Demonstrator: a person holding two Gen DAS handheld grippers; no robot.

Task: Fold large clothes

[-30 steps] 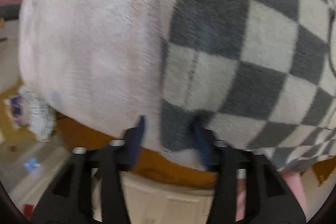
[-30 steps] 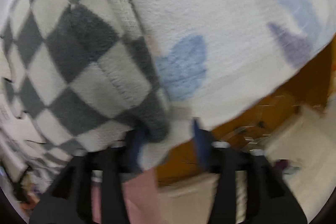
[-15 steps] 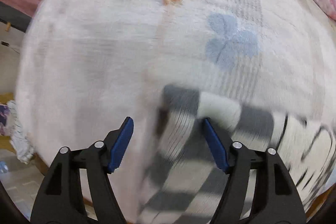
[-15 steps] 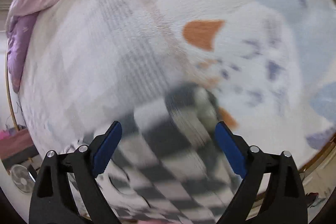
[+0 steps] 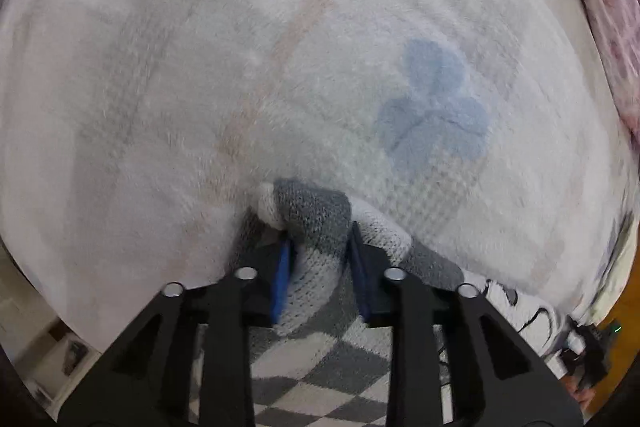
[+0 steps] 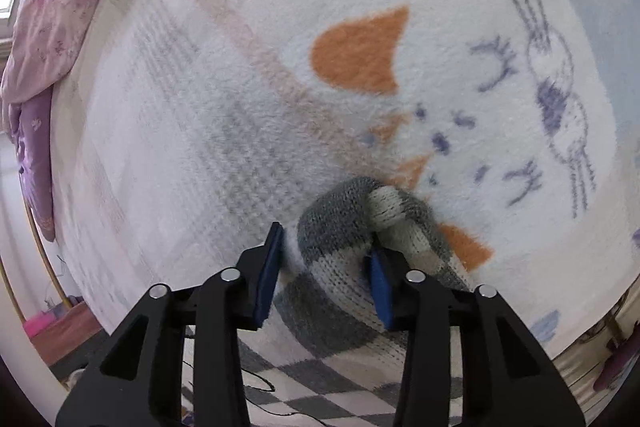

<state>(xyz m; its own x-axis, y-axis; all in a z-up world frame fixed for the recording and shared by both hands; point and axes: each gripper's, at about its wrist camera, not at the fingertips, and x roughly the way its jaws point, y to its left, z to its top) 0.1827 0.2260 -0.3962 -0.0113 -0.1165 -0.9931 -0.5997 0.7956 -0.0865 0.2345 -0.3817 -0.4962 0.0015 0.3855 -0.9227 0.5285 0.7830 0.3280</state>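
On the bed we see a white fleece blanket with blue and orange prints spread wide, a pink floral quilt at its edge. Over its near side lies our grey-and-white checked knit garment, thick and soft, its edge bunched into rolls. Our left gripper is closing, pinching one roll; our right gripper is closing around another, the knit between its blue pads.
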